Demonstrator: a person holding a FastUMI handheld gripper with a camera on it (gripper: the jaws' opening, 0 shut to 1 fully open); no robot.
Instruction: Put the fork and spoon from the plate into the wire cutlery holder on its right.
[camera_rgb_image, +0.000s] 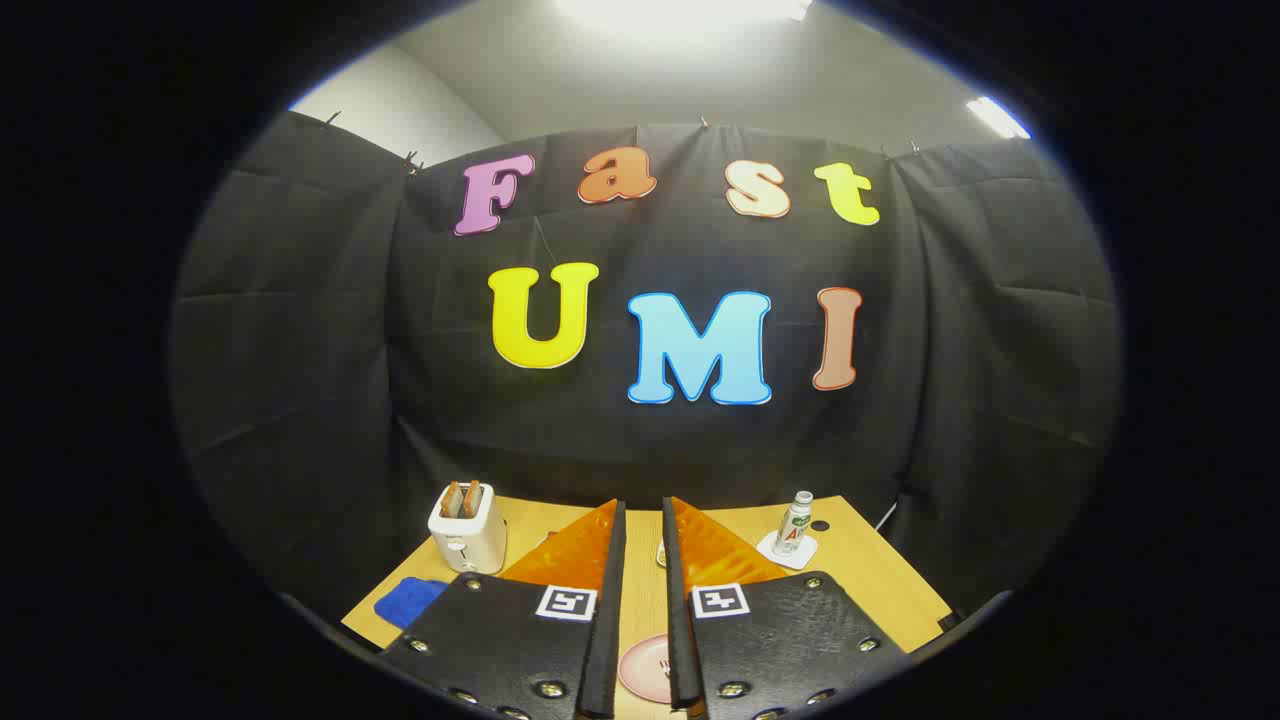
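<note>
While the tongs (643, 560) hover above the table (880, 580), their fingers stand slightly parted with nothing between them, a pink plate (645, 668) showing in the gap below. A small bit of cutlery glints just beyond the fingers, too small to name. A toaster (467, 528) and bottle (796, 522) flank them. The task looks barely begun, with both pieces apparently left to move.

black cloth wall (640, 440) hangs in folds beyond the fingers, clipped along its top edge; pale plain wall (400, 110) and ceiling (620, 80) above it; bright ceiling light (680, 12) straight overhead, a second strip light (995, 115) up to the right; light wooden table (870, 570) spreads below and ahead of the fingers
</note>
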